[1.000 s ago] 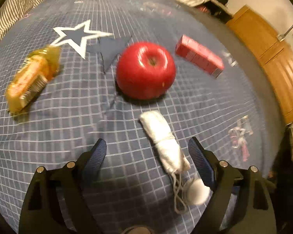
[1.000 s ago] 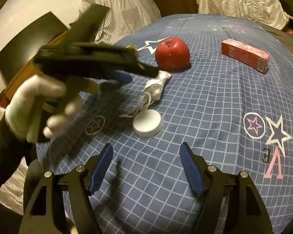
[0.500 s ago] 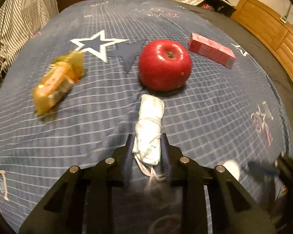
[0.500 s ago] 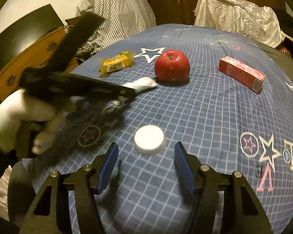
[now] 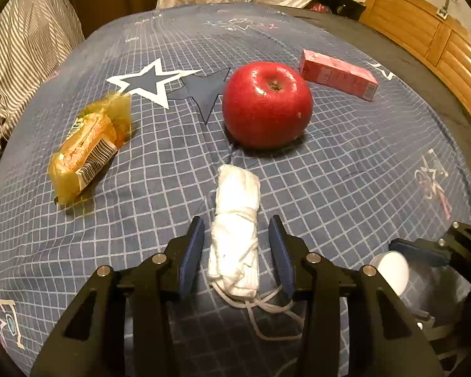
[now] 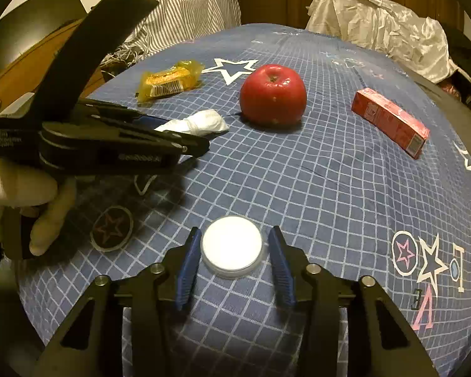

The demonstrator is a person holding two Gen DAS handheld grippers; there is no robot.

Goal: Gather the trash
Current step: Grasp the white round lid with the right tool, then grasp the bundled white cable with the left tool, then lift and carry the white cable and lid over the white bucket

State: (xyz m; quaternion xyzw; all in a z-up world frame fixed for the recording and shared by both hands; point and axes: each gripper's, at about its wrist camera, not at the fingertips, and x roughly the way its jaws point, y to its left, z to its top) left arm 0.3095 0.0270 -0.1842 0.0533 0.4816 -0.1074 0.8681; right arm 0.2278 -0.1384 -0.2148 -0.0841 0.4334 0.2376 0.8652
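Between the blue pads of the left gripper [image 5: 237, 256] lies a white cloth bundle [image 5: 235, 232], soft, rolled, tied w/ string that trails off toward 6 o'clock. Its jaws have just been opening a little; gap shows each side of the bundle, so nothing is clamped. Bundle rests on the quilt [image 5: 345, 172], blue fabric w/ white grid & stars.

Left cam only: barcode side of the crinkly yellow snack wrapper [image 5: 88, 150] at 9 o'clock, and the right tool's tips at 4 o'clock beside a white disc.

Right cam only: that disc is a round flat white lid [image 6: 232, 245] w/ a clear rim, sitting between the right gripper [image 6: 234, 262] pads. Those jaws have just been closing; a thin gap still shows either side, not gripping yet. Also a gloved hand [image 6: 31, 194] at 9 o'clock holding the left tool.

Both cams: glossy red apple [image 6: 273, 94] at 12 o'clock, red cardboard carton [image 6: 389, 119] at 2 o'clock, apart from each other.
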